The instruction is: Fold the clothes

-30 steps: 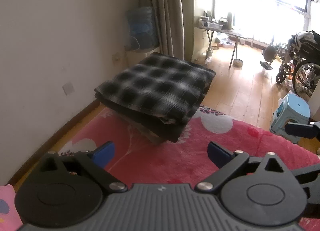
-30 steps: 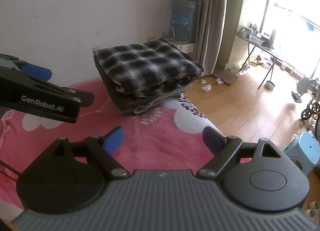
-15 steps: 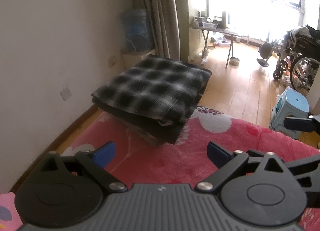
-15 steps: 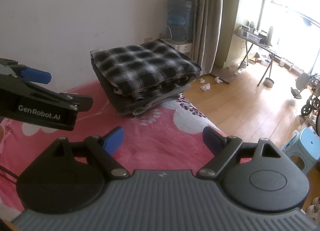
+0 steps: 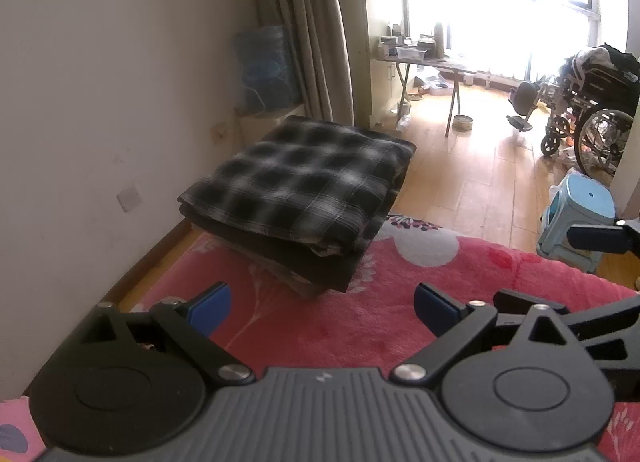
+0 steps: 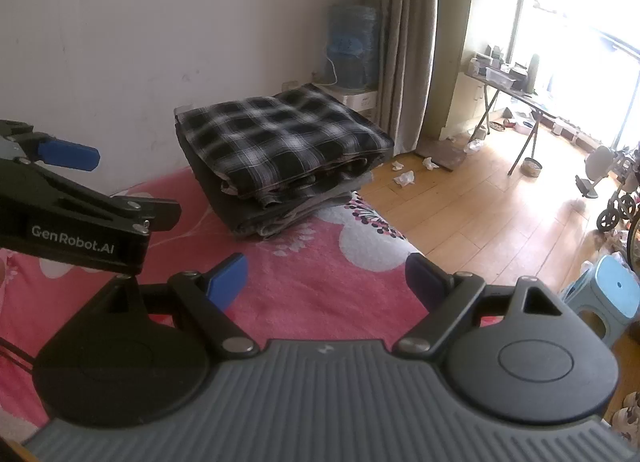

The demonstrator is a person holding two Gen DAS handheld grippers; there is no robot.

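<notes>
Both the left tool (image 5: 322,307) and right tool (image 6: 326,277) gape wide and empty above the pink flowered blanket (image 6: 304,286), unmoved since before; the folded black-and-white plaid cloth (image 6: 280,142) lies untouched.

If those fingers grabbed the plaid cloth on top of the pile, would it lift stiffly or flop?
Probably flop: the plaid cloth is soft fabric, its folded edges sagging over the stack of folded clothes. Pinched at one edge, its layers would likely unfold. It looks light.

wheelchair (image 5: 596,102) cut by right edge — items on far table (image 6: 516,92) too small.
</notes>
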